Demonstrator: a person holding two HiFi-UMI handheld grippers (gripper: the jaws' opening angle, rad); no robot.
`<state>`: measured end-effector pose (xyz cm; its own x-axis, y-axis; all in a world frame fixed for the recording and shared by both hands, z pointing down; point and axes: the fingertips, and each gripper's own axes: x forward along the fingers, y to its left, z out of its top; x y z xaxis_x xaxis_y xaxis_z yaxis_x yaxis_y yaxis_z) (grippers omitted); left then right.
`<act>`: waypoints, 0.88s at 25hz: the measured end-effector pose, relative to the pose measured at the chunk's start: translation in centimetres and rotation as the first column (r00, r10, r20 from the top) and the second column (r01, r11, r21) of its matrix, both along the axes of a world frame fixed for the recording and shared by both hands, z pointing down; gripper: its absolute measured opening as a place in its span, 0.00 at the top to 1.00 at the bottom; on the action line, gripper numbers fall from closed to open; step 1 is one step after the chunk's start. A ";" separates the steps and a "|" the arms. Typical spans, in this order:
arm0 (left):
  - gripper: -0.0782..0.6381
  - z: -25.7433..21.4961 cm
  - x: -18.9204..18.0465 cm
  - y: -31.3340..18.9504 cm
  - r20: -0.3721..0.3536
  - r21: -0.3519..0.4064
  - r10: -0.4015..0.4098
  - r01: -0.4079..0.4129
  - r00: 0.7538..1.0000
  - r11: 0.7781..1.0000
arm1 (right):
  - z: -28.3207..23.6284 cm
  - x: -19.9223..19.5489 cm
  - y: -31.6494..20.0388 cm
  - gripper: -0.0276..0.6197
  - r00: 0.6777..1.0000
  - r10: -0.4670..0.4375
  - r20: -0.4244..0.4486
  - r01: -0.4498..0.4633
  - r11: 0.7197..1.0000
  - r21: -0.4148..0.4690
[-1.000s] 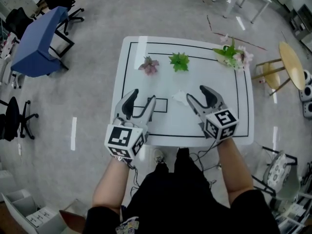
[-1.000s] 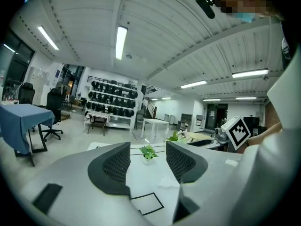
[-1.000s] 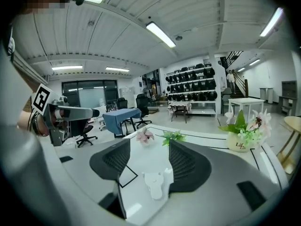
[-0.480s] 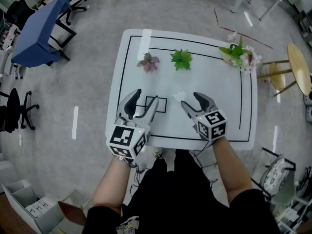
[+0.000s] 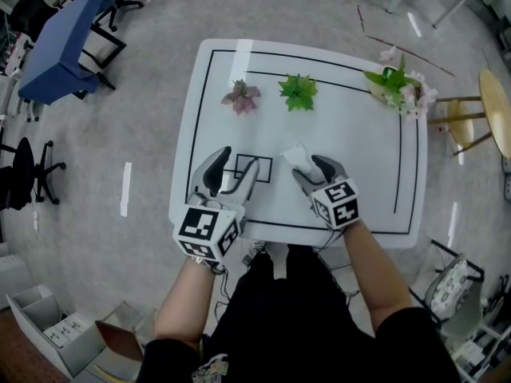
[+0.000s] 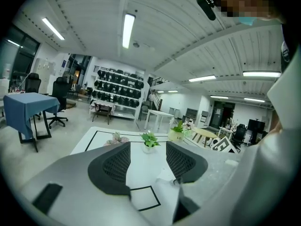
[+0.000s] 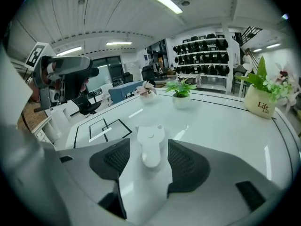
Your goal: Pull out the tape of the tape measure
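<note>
A small white tape measure lies on the white table, near its middle. My right gripper is open just behind it, with the near end of the tape measure between the fingertips and no contact visible. My left gripper is open above the table's front left, over a small black-outlined rectangle. Its jaws hold nothing. In the left gripper view the tape measure shows just right of the jaws.
Three small potted plants stand along the far side: a pinkish one, a green one and a larger flowering pot at the far right. A blue-covered table and office chairs stand left; a round wooden stool stands right.
My right gripper has moved left and forward until its open jaws reach the tape measure. The left gripper has stayed nearly still. The head view has shifted slightly.
</note>
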<state>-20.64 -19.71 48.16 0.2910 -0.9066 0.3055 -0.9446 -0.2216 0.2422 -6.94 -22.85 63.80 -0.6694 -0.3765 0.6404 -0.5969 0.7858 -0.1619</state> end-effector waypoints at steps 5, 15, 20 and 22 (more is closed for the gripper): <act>0.58 0.4 0.1 0.2 -0.005 -0.012 -0.012 0.012 1.000 1.000 | 1.4 -0.4 0.0 0.58 0.998 -0.016 -0.059 0.016 1.000 -0.002; 0.58 0.4 0.3 0.8 -0.011 -0.011 -0.024 0.023 1.000 1.000 | 2.3 -0.4 0.2 0.68 0.987 -0.019 -0.162 0.026 0.999 0.041; 0.58 0.0 0.5 1.3 -0.007 -0.005 -0.021 0.020 1.000 1.000 | 2.3 -0.3 0.3 0.75 0.984 -0.034 -0.173 0.045 0.997 0.056; 0.58 -0.2 0.4 1.5 -0.003 -0.003 -0.021 0.021 1.000 1.000 | 2.3 -0.3 0.3 0.75 0.984 -0.035 -0.174 0.045 0.997 0.056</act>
<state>-20.25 -18.22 47.99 0.2731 -0.9117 0.3070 -0.9482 -0.2012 0.2459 -7.28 -22.54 66.06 -0.5661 -0.3924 0.7250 -0.5798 0.8147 -0.0118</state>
